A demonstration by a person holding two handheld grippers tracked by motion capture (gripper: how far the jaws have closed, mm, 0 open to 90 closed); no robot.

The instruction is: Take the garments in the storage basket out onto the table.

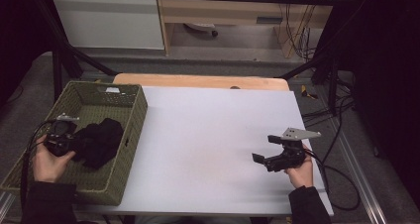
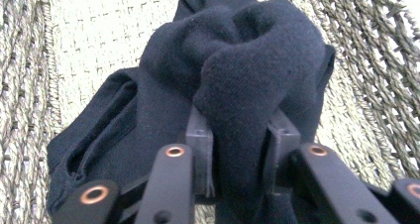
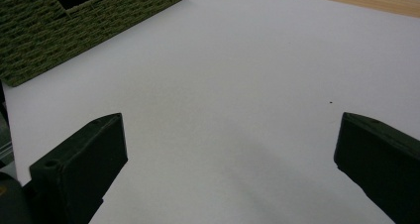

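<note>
A crumpled black cloth [image 1: 99,140] lies inside the green woven basket [image 1: 130,135] at the table's left. My left gripper [image 1: 74,143] reaches into the basket from the near left, and its jaws are shut on a fold of the black cloth [image 2: 237,85], which bulges up between the pads [image 2: 200,149]. Over the white tabletop at the near right, my right gripper [image 1: 265,147] is held open with nothing between its jaws. In the right gripper view its two fingertips [image 3: 84,159] stand far apart above the bare white surface.
The white tabletop [image 1: 208,135] has a wooden strip [image 1: 198,80] along its far edge. The basket [image 3: 59,26] stands ahead and to the left in the right gripper view. Black frame bars and cables run along the right side [image 1: 337,100].
</note>
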